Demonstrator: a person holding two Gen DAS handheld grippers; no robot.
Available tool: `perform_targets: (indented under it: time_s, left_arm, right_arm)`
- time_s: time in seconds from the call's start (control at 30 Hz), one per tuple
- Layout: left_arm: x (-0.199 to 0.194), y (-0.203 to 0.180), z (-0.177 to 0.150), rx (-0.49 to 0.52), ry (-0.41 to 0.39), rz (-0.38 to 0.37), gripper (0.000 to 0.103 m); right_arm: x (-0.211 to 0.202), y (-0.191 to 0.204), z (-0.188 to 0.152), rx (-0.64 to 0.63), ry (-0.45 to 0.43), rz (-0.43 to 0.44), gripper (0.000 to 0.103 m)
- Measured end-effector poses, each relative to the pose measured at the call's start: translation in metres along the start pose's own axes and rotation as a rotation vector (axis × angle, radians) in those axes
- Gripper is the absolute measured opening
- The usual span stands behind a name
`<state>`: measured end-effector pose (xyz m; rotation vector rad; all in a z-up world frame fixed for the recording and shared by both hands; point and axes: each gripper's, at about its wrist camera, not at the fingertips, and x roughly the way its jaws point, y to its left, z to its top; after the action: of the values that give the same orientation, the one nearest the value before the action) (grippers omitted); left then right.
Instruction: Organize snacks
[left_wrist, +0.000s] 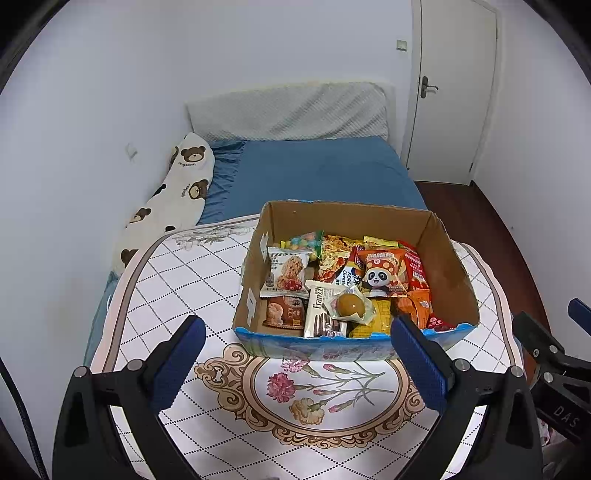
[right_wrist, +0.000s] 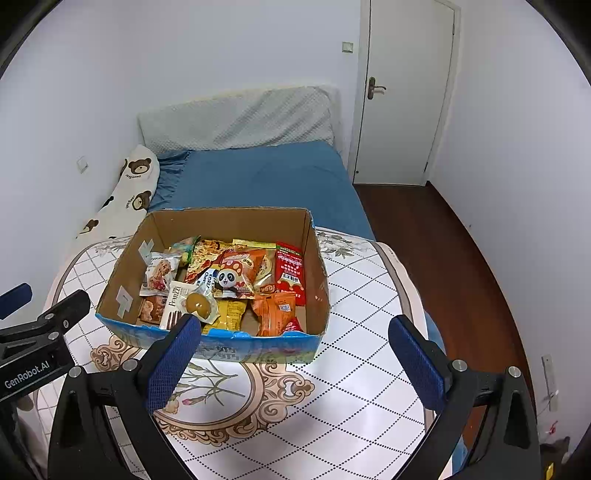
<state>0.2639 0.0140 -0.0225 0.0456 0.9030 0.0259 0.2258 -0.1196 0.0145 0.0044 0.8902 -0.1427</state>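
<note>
An open cardboard box (left_wrist: 351, 218) (right_wrist: 229, 221) with a blue printed front stands on the table, full of several snack packets. Among them are a panda packet (left_wrist: 382, 271) (right_wrist: 236, 275), an oat cookie packet (left_wrist: 286, 273) (right_wrist: 160, 273), a white Franzzi packet (left_wrist: 319, 306), a round brown snack in clear wrap (left_wrist: 351, 302) (right_wrist: 197, 302) and a red packet (right_wrist: 290, 273). My left gripper (left_wrist: 298, 325) hovers open just in front of the box, holding nothing. My right gripper (right_wrist: 294, 322) is open too, before the box's right front corner, and is empty.
The table wears a white diamond-pattern cloth with a flower medallion (left_wrist: 314, 391) (right_wrist: 351, 369). Behind it lies a bed with a blue sheet (left_wrist: 314, 170), a bear-print pillow (left_wrist: 177, 192) and a grey headboard cushion. A shut white door (right_wrist: 406, 92) and wooden floor (right_wrist: 443, 258) are at the right.
</note>
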Motion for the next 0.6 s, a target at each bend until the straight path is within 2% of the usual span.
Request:
perform_targets:
  time_s: [0.6]
  left_arm:
    - [-0.0009, -0.0002, -0.0040, 0.013, 0.000, 0.008, 0.103]
  right_arm:
    - [-0.0007, -0.0008, -0.0027, 0.005, -0.004, -0.001, 0.103]
